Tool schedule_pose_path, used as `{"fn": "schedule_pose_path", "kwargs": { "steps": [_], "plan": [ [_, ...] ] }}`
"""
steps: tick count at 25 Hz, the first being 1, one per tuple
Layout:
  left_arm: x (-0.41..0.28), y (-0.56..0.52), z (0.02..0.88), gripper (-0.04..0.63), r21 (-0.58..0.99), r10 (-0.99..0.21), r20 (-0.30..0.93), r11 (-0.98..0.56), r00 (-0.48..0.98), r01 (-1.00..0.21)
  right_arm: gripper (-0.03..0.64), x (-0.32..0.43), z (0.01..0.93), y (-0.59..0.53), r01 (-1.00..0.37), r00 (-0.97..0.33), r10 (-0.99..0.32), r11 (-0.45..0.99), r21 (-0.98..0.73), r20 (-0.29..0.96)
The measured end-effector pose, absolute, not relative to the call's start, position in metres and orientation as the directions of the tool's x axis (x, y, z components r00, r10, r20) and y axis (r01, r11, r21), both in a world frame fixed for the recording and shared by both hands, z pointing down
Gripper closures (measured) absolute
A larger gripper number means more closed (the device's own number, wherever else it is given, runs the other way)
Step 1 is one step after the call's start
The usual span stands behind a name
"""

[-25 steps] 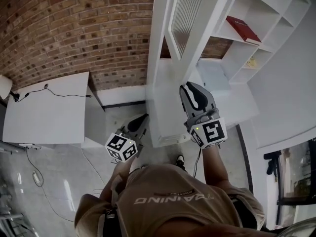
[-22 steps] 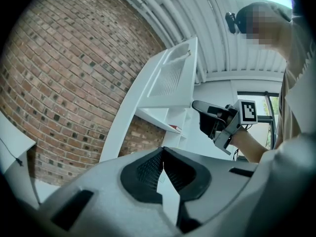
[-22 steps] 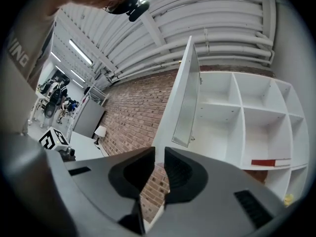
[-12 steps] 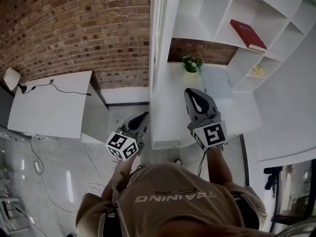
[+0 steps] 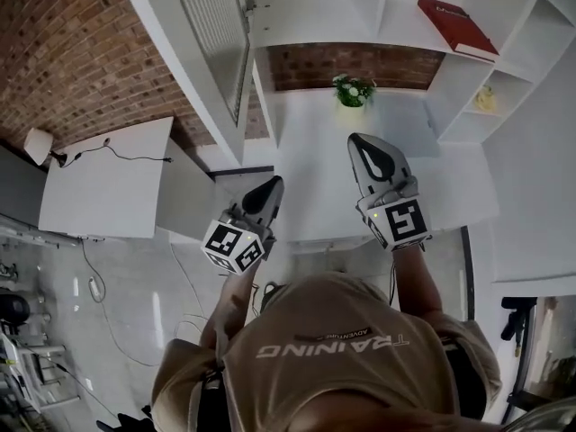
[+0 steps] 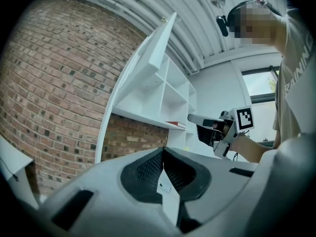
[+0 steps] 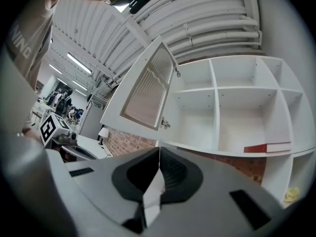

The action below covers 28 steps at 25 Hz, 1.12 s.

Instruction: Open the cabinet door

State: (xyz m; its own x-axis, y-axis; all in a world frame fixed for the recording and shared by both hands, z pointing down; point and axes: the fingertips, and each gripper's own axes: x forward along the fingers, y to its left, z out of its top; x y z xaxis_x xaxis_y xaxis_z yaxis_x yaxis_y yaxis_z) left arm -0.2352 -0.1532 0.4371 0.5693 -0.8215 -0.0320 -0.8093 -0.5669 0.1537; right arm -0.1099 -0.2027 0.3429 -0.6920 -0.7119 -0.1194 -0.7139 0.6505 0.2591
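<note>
The white cabinet door [image 5: 211, 25], with a ribbed glass panel, stands swung wide open to the left of the white shelf unit [image 5: 378, 7]. It also shows in the right gripper view as the door [image 7: 148, 90] hinged at the empty compartments. My left gripper [image 5: 273, 185] is shut and empty, low and in front of the cabinet, well below the door. My right gripper [image 5: 364, 142] is shut and empty over the white counter [image 5: 315, 187]. Neither touches the door. In their own views the left gripper [image 6: 163, 152] and right gripper [image 7: 159, 154] show closed jaws.
A red book [image 5: 457, 27] lies on a shelf at the upper right, a small potted plant [image 5: 353, 90] stands on the counter, and a yellow object [image 5: 487, 100] sits in a lower compartment. A white desk [image 5: 108, 187] with a lamp [image 5: 40, 142] stands left against the brick wall.
The cabinet door has swung from partly open, through edge-on, to wide open at the left. Both grippers stay shut and have shifted only slightly.
</note>
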Motion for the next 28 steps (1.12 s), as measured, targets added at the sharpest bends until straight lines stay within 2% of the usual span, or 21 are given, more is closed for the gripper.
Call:
{"fn": "schedule_pose_path", "kwargs": {
  "steps": [7, 12, 20, 28],
  "plan": [
    [-0.165, -0.17, 0.447, 0.588, 0.174, -0.826, -0.03, -0.559, 0.563, -0.811, 0.601, -0.051, 0.359, -0.226, -0.694, -0.71, -0.698, 0.674, 0.252, -0.088],
    [-0.134, -0.169, 0.461, 0.588, 0.166, -0.822, 0.032, -0.557, 0.569, -0.814, 0.601, -0.026, 0.391, -0.245, -0.687, -0.722, -0.691, 0.71, 0.154, -0.036],
    [-0.131, -0.176, 0.452, 0.588, 0.126, -0.856, 0.059, -0.505, 0.514, -0.854, 0.601, -0.017, 0.408, -0.258, -0.649, -0.759, -0.651, 0.757, 0.076, 0.001],
    [-0.142, -0.186, 0.392, 0.588, 0.117, -0.862, -0.066, -0.506, 0.502, -0.854, 0.601, -0.034, 0.388, -0.251, -0.631, -0.773, -0.634, 0.767, 0.115, -0.011]
  ]
}}
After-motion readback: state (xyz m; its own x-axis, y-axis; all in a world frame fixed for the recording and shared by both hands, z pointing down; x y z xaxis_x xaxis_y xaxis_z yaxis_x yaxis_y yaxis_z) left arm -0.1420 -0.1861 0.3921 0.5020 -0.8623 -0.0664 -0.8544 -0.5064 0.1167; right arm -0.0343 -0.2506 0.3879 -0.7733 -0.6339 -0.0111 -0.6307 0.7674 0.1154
